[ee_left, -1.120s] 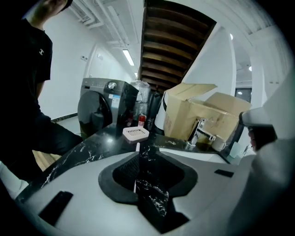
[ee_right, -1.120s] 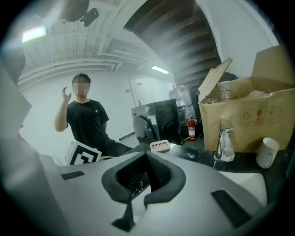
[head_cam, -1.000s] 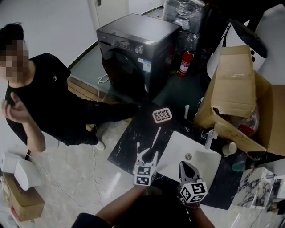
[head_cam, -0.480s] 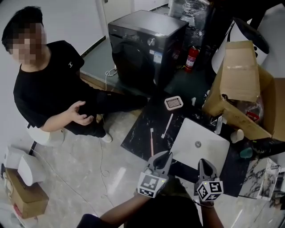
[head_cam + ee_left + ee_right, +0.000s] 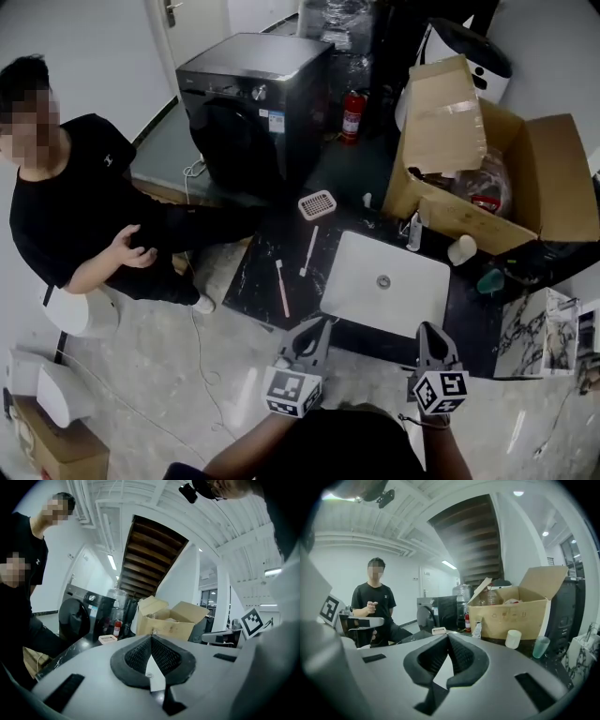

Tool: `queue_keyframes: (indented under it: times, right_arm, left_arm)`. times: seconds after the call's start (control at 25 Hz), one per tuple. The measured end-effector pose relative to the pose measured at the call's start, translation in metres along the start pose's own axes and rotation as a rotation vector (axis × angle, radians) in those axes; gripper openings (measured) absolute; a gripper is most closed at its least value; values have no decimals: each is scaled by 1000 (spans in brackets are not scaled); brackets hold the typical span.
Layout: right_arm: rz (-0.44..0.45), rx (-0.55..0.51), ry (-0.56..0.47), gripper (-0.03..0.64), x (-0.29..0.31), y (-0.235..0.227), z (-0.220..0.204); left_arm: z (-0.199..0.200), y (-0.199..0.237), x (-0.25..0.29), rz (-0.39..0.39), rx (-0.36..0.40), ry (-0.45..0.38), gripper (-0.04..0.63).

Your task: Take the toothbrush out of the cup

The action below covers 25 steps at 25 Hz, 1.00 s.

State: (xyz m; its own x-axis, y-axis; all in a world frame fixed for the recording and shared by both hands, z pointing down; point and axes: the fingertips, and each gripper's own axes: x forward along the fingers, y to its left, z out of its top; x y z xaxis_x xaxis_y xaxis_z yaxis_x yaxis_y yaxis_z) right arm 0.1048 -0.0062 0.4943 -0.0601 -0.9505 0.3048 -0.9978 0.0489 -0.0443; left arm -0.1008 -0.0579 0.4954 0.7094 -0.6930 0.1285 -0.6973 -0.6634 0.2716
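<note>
A white cup [image 5: 461,249] and a green cup [image 5: 488,280] are seen standing on the black counter [image 5: 258,281] right of the sink [image 5: 361,300], beside a cardboard box [image 5: 441,112] holding clear plastic and something red; the cups' insides cannot be made out. A pink toothbrush [image 5: 281,288] and a white toothbrush [image 5: 309,250] are laid flat on the counter left of the sink, well apart from both cups. The left gripper [image 5: 317,328] and right gripper [image 5: 427,333] are both closed, with nothing held between the jaws.

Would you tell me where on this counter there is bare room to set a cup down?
The black counter is bare left of the pink toothbrush and along the front edge by the sink. The basin itself is empty. It is crowded at the back right: white cup, green cup, cardboard box.
</note>
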Motion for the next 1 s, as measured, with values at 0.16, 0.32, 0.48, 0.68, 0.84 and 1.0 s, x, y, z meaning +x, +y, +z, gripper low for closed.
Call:
queue_keyframes:
  times: [0.16,0.32,0.48,0.68,0.84,1.0]
  right_arm:
    - [-54,1,-85,12,-41,-39,10]
    - [-71,23,-125,12,-91,-68,19]
    - [-65,17,-155,12,-144,-84,20]
    - [-69,6,-164,12,-190,-107,6]
    - [-96,8,-174,12,-221,-115,1]
    - [-126,-2,-187,12,-246,-115,3]
  left_arm:
    - [4,-28,1,-10,19,-41,25]
    - [2,-72,-1,-4,49,-28,25]
    - [2,-124,-14,9,69,-26,25]
    - [-3,-176,-22,16,87,-39,25]
    - [-10,-202,-34,4,101,-39,25]
    - [-13,-214,-43,-19,115,-30,25]
